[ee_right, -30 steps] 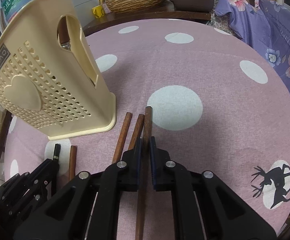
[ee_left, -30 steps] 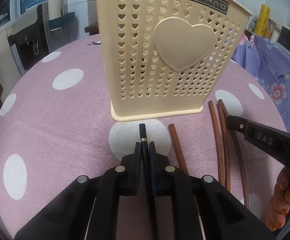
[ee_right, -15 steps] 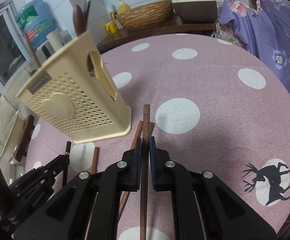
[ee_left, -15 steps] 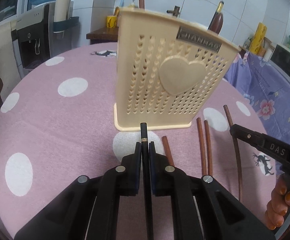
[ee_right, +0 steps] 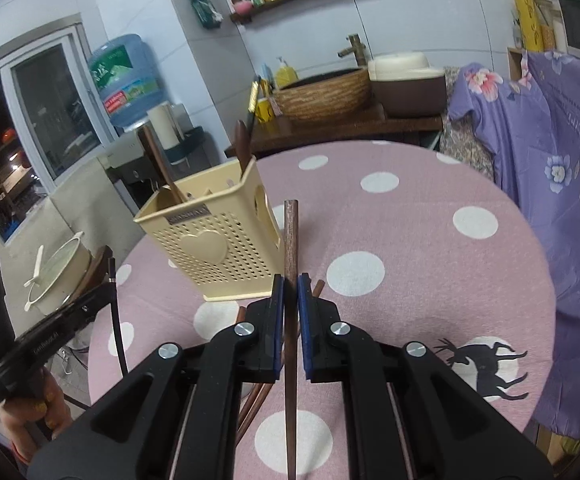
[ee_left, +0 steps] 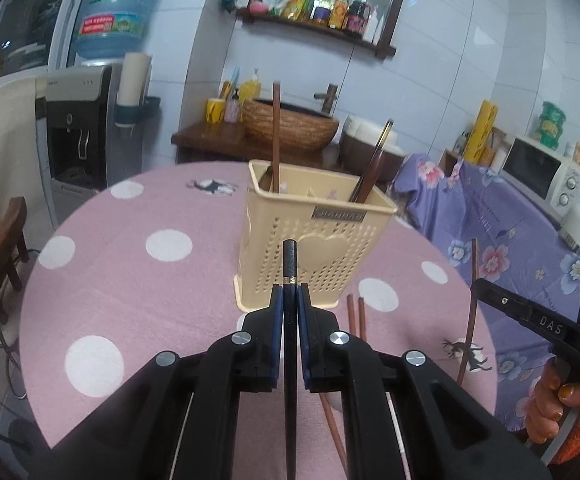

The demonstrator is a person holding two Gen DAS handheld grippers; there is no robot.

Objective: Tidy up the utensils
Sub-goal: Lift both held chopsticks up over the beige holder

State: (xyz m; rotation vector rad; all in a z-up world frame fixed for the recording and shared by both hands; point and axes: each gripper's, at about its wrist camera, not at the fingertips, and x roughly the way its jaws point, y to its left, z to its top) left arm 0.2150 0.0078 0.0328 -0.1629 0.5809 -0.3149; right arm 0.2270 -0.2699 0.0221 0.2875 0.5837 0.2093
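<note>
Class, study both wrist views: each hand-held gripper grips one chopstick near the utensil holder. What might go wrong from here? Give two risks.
1. The left hand-held gripper pinches the black chopstick with only a short tip protruding; it may catch on the rim of the utensil holder instead of entering.
2. The right hand-held gripper carries a brown chopstick alongside; both approaching together could clash or tip the light holder, which already holds utensils.

The left gripper (ee_left: 290, 304) is clamped on a black chopstick (ee_left: 290, 264) and tilts gently downward. The right gripper (ee_right: 290, 300) is clamped on a brown chopstick (ee_right: 291, 240) at the same slant. A hand (ee_left: 550, 400) grips the right gripper's handle.
</note>
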